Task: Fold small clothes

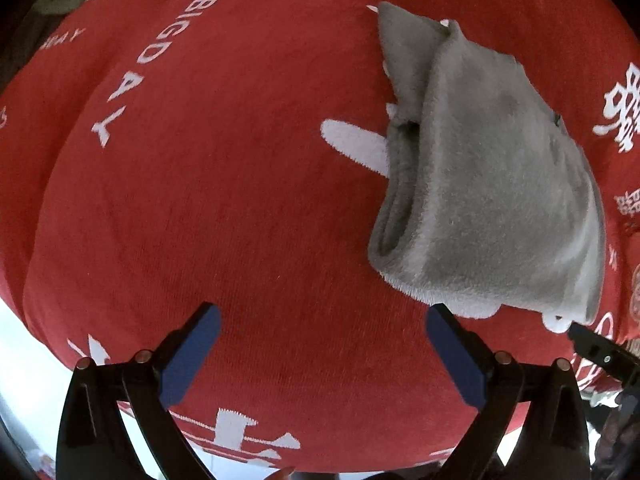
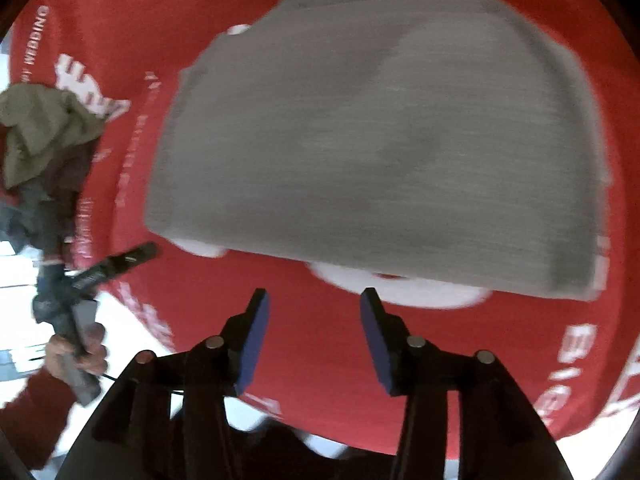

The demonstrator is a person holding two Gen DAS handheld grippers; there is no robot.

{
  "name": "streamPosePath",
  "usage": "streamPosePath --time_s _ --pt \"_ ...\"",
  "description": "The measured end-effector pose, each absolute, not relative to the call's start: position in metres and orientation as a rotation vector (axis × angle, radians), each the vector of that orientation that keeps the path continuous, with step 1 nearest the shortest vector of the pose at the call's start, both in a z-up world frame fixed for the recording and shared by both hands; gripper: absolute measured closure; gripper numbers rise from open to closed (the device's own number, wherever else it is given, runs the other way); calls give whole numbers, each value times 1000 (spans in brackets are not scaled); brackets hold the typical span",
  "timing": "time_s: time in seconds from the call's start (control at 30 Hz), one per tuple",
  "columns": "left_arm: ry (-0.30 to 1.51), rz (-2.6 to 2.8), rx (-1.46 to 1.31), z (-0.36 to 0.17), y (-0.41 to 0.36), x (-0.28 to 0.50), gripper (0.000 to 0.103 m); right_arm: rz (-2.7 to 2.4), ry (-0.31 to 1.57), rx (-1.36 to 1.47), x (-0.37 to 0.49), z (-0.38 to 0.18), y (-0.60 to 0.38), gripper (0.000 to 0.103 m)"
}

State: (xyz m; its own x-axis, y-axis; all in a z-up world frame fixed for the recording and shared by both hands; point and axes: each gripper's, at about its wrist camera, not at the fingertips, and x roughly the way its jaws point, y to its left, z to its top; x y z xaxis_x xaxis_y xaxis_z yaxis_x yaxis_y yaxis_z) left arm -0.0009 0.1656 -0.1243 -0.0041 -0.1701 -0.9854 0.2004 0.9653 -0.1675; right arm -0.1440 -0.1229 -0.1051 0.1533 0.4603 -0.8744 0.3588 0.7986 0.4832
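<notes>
Left wrist view shows your left hand-held gripper (image 1: 323,346) wide open and empty, the folded grey cloth (image 1: 492,184) at right on the red blanket (image 1: 224,200). Your right hand-held gripper (image 2: 314,334) is open too. An olive garment (image 2: 44,128) looks unfolded.

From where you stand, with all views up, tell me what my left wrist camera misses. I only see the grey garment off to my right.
Observer: In the right wrist view, an olive cloth lies bunched at the far left on the red tablecloth.
Operator: Report the right gripper.
Observer: The right gripper is open and empty, short of the grey garment.
Operator: Describe the garment's near edge.
Observer: It looks folded flat; white print on the tablecloth shows just beneath that edge.
</notes>
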Motion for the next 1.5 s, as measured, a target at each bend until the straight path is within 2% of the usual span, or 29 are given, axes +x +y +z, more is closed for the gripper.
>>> streamPosePath --time_s 0.17,0.43,0.93,1.4,1.47,1.5 --pt "1564 -233 -52 -132 203 -2 0 148 1452 829 -119 -119 -91 50" --pt "1566 -243 -97 -133 220 -6 0 127 1446 1017 -115 -146 -80 50" --pt "1556 -279 -60 -137 198 -4 0 96 1352 1260 -114 -165 -86 48" --pt "1579 -437 -261 -132 166 -11 0 85 1210 1542 -133 -188 -101 48" --pt "1582 -465 -283 -133 161 -13 0 71 1190 1576 -134 -190 -103 54" --pt "1583 -476 -292 -133 160 -15 0 63 1189 1577 -135 -191 -104 67"
